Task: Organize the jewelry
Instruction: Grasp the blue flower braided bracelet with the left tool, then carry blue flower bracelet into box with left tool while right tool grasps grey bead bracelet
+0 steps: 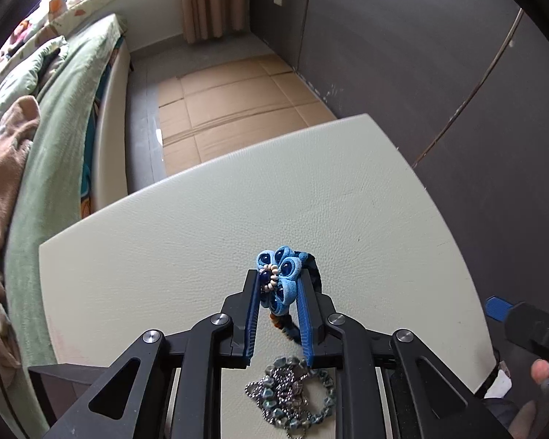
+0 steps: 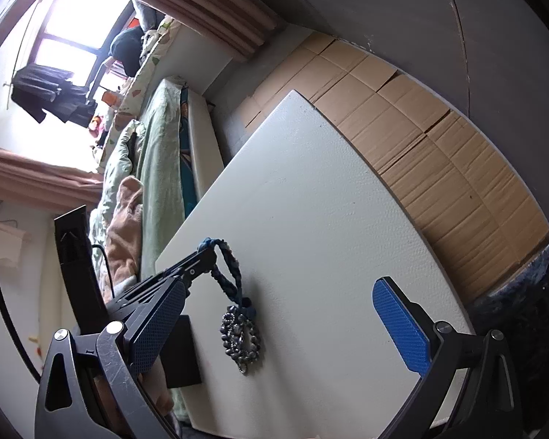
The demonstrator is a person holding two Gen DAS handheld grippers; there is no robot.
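My left gripper [image 1: 277, 285] is shut on a blue flower ornament [image 1: 280, 272] of a braided blue bracelet, held just above the white table [image 1: 201, 241]. In the right wrist view the bracelet's braided band [image 2: 227, 274] hangs from the left gripper's fingers [image 2: 201, 258] down to the table. A grey beaded necklace [image 1: 292, 391] lies bunched on the table below the left gripper; it also shows in the right wrist view [image 2: 241, 336]. My right gripper [image 2: 278, 325] is open and empty, above the table near the necklace. One of its blue pads [image 1: 496, 307] shows at the right edge of the left wrist view.
A bed with green bedding [image 1: 55, 139] stands left of the table. Flattened cardboard [image 1: 230, 106] covers the floor beyond the table's far edge. A dark wall [image 1: 457, 73] runs along the right. A black box [image 2: 181, 351] sits at the table's near-left edge.
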